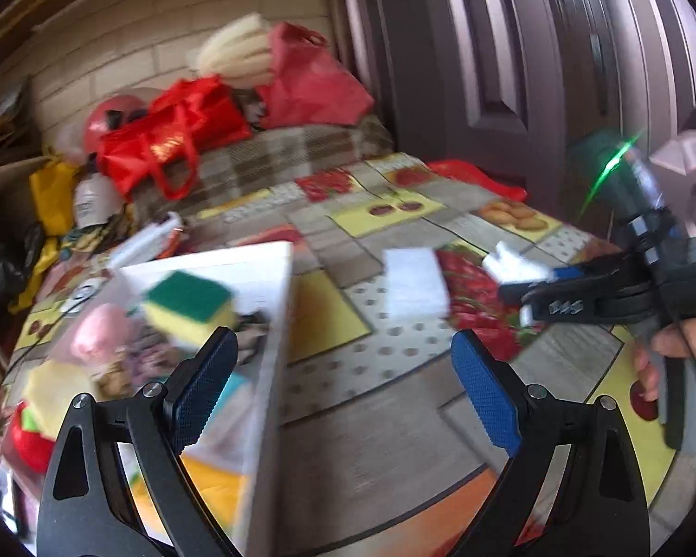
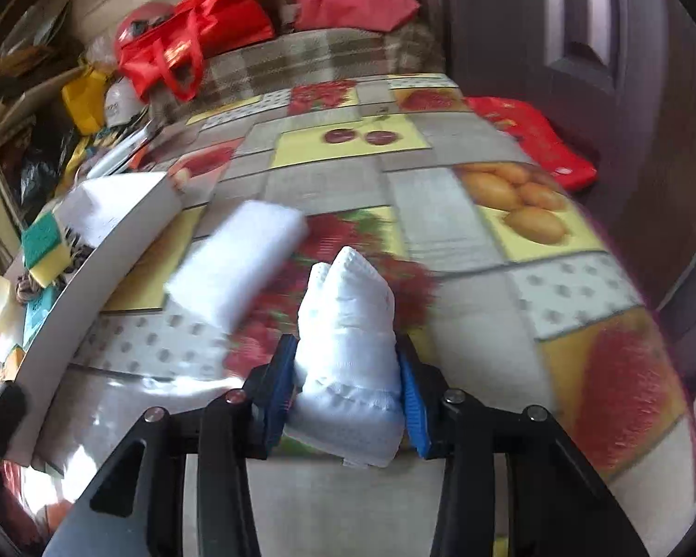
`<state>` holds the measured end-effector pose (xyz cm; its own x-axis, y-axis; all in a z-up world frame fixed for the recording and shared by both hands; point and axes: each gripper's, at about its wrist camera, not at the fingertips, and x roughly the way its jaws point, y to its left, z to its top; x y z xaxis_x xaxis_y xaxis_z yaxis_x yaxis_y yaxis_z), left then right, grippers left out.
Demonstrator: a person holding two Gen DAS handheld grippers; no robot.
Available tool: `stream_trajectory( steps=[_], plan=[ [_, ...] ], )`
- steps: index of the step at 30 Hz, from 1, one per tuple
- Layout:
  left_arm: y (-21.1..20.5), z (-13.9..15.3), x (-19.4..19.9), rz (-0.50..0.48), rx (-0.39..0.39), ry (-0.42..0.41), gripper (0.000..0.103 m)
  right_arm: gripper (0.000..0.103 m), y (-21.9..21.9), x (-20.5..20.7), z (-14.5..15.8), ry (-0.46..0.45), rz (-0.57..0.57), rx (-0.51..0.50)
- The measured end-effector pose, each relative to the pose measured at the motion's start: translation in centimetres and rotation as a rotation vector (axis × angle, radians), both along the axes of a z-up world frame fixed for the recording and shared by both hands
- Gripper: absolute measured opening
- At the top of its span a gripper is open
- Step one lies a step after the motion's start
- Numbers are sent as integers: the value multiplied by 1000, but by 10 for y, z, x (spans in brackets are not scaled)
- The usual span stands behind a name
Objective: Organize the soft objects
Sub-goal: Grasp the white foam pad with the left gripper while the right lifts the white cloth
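Between the blue pads of the right gripper (image 2: 348,387) sits a folded white cloth (image 2: 350,339), squeezed from both sides so it bulges up and forward past the fingertips, held above the table. From the left wrist camera the same gripper (image 1: 531,290) shows up on the right side, with the cloth (image 1: 510,262) poking out of its tip and the person's hand (image 1: 686,348) wrapped around the handle.

The left gripper (image 1: 343,385) is spread wide apart with nothing between its blue pads, hovering over the fruit-print tablecloth (image 1: 371,399).

Just ahead and left of the held cloth, a white sponge block (image 2: 236,262) lies flat on the tablecloth (image 2: 441,213), pretty blurry so edges are hard to judge. It sits just beside the white box (image 2: 116,232), whose long wall runs along the left. Inside the box there's a yellow sponge with a green scouring top (image 1: 188,304), a pink fluffy thing (image 1: 102,332), and some other yellow and teal bits too smeared to name.

Farther back, red shopping bags (image 1: 171,139) and a cream bundle (image 1: 236,53) are piled on a checked blanket (image 1: 292,148) against the brick wall (image 1: 116,42). A flat red bag (image 2: 533,139) lies at the table's far right edge by the dark door (image 1: 487,46).
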<state>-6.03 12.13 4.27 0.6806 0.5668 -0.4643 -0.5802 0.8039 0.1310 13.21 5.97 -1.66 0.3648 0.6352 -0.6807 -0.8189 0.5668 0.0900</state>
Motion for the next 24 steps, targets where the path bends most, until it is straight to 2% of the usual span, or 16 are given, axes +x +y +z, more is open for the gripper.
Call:
stream_trajectory(
  steps=[4, 7, 12, 17, 21, 22, 23, 24],
  plan=[
    [12, -6, 42, -23, -92, 51, 94, 42, -39, 37, 2, 28, -138, 45],
    [28, -13, 73, 2, -166, 86, 94, 42, -52, 49, -1, 107, -144, 108],
    [37, -21, 122, -3, -157, 182, 94, 42, -49, 46, 2, 114, -111, 124],
    [47, -38, 158, -2, -189, 307, 94, 42, -50, 52, 0, 159, -102, 161],
    [51, -39, 163, 4, -196, 306, 92, 42, -49, 51, 1, 160, -90, 165],
    [52, -39, 163, 1, -200, 304, 77, 42, -49, 50, 1, 158, -89, 164],
    [52, -38, 162, -15, -210, 296, 53, 42, -48, 49, 1, 154, -88, 163],
    [52, -38, 162, -36, -218, 287, 50, 42, -48, 50, 2, 151, -89, 162]
  ],
)
